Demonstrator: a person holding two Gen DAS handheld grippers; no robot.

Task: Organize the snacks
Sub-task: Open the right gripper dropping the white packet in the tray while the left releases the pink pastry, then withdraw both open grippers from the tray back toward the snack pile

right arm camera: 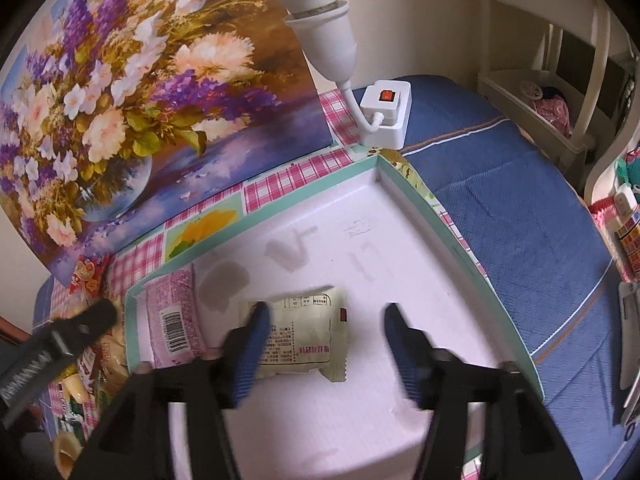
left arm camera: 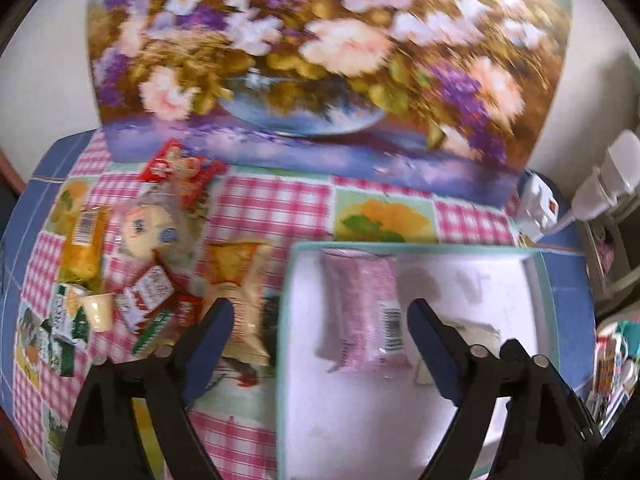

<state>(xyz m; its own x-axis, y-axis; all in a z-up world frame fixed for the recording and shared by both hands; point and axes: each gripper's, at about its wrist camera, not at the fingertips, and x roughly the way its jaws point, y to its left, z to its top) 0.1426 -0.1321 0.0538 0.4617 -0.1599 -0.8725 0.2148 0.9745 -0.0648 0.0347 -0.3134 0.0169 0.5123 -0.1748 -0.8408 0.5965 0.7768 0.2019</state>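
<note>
**Two packets in the box, both grippers empty**

While the right gripper [right arm camera: 324,332] gapes wide, holding nothing, a cream snack packet [right arm camera: 304,332] lies crosswise between its fingers in the white box [right arm camera: 432,216]. Left gripper [left arm camera: 320,320], likewise spread and empty, faces a pink packet [left arm camera: 364,312] lying lengthwise ahead.

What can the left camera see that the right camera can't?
Only the left camera shows the whole pile of loose snacks on the checked tablecloth: an orange packet, a little cup and a chip bag.

Only the right camera clearly shows the pale packet lying flat inside the box, the white switch box with its red button, and the blue bedding.

Both show the flower painting, the teal-edged box and the pink packet in it. Both grippers are open.
</note>
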